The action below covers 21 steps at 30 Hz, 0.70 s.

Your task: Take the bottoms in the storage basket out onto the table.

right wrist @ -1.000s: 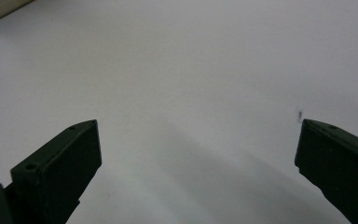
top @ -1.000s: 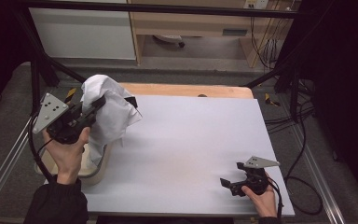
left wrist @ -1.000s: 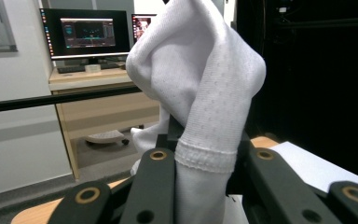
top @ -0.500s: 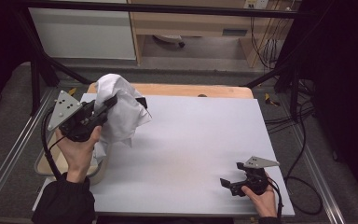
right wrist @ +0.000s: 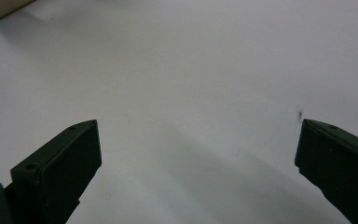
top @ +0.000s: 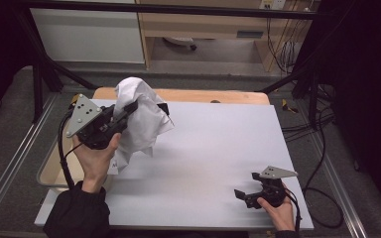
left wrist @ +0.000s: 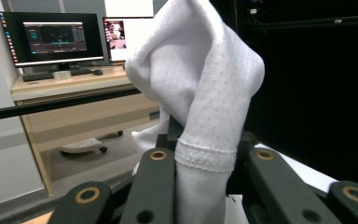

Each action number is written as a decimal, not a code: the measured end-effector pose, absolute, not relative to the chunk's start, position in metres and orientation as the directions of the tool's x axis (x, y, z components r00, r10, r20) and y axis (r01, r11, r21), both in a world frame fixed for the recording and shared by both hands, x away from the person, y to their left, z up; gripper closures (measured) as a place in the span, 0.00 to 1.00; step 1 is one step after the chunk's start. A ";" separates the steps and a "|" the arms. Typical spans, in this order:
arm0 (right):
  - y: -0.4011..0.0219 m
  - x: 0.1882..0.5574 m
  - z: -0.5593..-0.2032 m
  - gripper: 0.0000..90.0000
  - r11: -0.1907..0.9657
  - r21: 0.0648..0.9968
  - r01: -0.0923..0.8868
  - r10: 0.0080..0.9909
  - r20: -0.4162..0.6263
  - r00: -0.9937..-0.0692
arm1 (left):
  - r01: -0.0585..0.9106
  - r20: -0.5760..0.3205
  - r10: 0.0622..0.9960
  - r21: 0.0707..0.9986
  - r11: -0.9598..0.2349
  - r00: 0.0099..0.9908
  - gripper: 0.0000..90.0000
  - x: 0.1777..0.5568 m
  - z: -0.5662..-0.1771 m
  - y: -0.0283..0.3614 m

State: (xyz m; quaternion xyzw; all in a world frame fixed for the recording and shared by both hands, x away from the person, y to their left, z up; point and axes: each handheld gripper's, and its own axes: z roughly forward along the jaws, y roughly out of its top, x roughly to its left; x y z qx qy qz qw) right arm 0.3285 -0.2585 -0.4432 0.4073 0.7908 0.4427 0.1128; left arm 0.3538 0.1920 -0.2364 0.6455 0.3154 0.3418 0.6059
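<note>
Left gripper (top: 129, 110) clenched on white cloth (top: 141, 116) above table (top: 218, 144) edge, right gripper (top: 245, 194) released, near front edge.

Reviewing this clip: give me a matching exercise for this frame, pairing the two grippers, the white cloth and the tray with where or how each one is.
Things:
1. left gripper
2. right gripper
3. white cloth
4. beige tray

States:
A. jaws wide apart, low over the white table near its front right corner
B. held up above the table's left side, hanging bunched
C. jaws closed on fabric
D. at the table's left edge, partly hidden behind the hand

Pairs: 1-C, 2-A, 3-B, 4-D
</note>
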 end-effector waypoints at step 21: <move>-0.259 0.328 -0.443 0.01 0.273 0.794 0.544 0.743 0.185 -0.643 | 0.005 0.060 0.787 0.997 -0.081 0.614 0.87 0.358 -0.243 0.159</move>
